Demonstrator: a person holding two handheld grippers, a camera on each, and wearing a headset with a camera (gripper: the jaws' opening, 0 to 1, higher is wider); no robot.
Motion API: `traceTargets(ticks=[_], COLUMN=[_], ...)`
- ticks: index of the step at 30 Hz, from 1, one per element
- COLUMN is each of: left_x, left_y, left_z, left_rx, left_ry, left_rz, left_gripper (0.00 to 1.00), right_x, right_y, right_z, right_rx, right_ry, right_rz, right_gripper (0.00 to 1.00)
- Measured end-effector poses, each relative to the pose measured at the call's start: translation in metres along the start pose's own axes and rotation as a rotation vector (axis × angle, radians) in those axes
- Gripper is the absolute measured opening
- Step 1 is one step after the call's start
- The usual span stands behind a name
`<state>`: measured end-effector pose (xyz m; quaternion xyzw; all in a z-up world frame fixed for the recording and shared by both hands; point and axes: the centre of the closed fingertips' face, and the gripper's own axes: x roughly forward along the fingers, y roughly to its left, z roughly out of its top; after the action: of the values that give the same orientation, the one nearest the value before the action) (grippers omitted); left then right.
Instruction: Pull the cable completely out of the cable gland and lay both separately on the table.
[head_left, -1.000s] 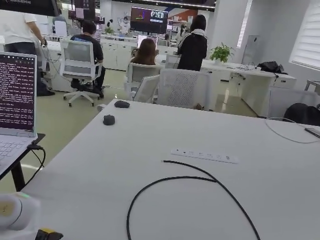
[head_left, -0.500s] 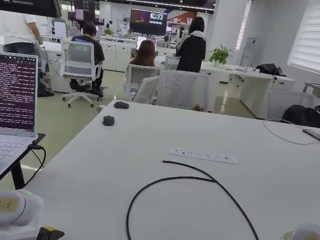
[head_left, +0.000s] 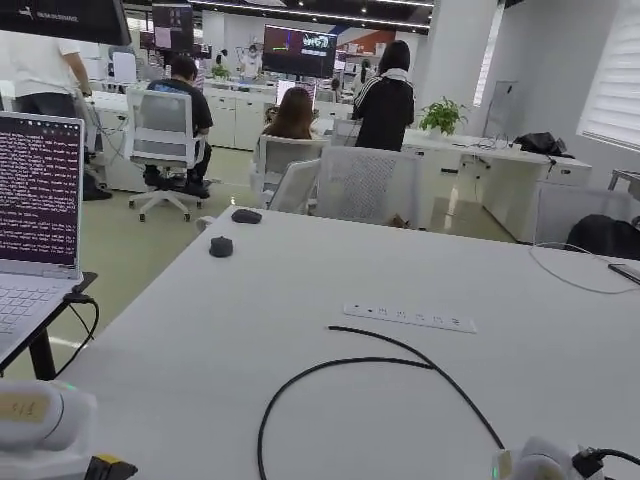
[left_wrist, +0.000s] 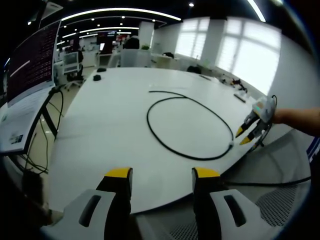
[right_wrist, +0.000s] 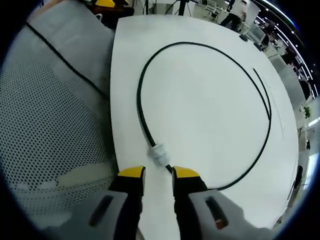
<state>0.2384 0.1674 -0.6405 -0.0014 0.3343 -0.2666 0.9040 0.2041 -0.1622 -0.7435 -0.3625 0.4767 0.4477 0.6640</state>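
Note:
A black cable (head_left: 340, 365) lies in a wide loop on the white table (head_left: 300, 290). In the right gripper view the cable (right_wrist: 145, 75) runs through a small white cable gland (right_wrist: 159, 153) near the table's edge. My right gripper (right_wrist: 158, 175) is open, with its yellow tips just short of the gland and the cable passing by its right tip. In the left gripper view my left gripper (left_wrist: 162, 175) is open and holds nothing, in front of the table's near edge. The loop (left_wrist: 190, 125) lies ahead of it, and the right gripper (left_wrist: 248, 131) is at the gland (left_wrist: 230, 145).
A white power strip (head_left: 410, 318) lies beyond the loop, and two dark mice (head_left: 221, 246) sit at the far left. A laptop (head_left: 35, 200) stands on a stand to the left. A mesh chair (right_wrist: 50, 125) is beside the table's edge. People are at desks behind.
The right gripper has risen into the bottom right of the head view. The left gripper at the bottom left has come up slightly. The cable has not moved.

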Motion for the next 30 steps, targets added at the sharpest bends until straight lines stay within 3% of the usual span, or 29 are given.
traceTargets(ticks=[13,16,21,27,30], left_x=[0.002,0.002,0.002,0.002,0.003], left_y=[0.001,0.0,0.0,0.0,-0.005], left_z=[-0.005,-0.005,-0.006,-0.002,0.001], left_rx=[0.016,0.017,0.017,0.013,0.052], left_ry=[0.029,0.034,0.036,0.018,0.018], left_rz=[-0.006,-0.008,-0.01,-0.011,-0.026], left_gripper=[0.48,0.48,0.47,0.46,0.48], right_x=[0.021,0.023,0.023,0.011,0.004], right_y=[0.004,0.007,0.009,0.022,0.024], right_z=[-0.004,-0.003,0.003,0.04,0.056], right_rx=[-0.04,-0.046,-0.026,0.037,0.056], right_ry=[0.047,0.045,0.037,-0.072,-0.12], right_rz=[0.059,0.057,0.052,0.098,0.11], right_gripper=[0.23,0.13,0.13,0.13,0.13])
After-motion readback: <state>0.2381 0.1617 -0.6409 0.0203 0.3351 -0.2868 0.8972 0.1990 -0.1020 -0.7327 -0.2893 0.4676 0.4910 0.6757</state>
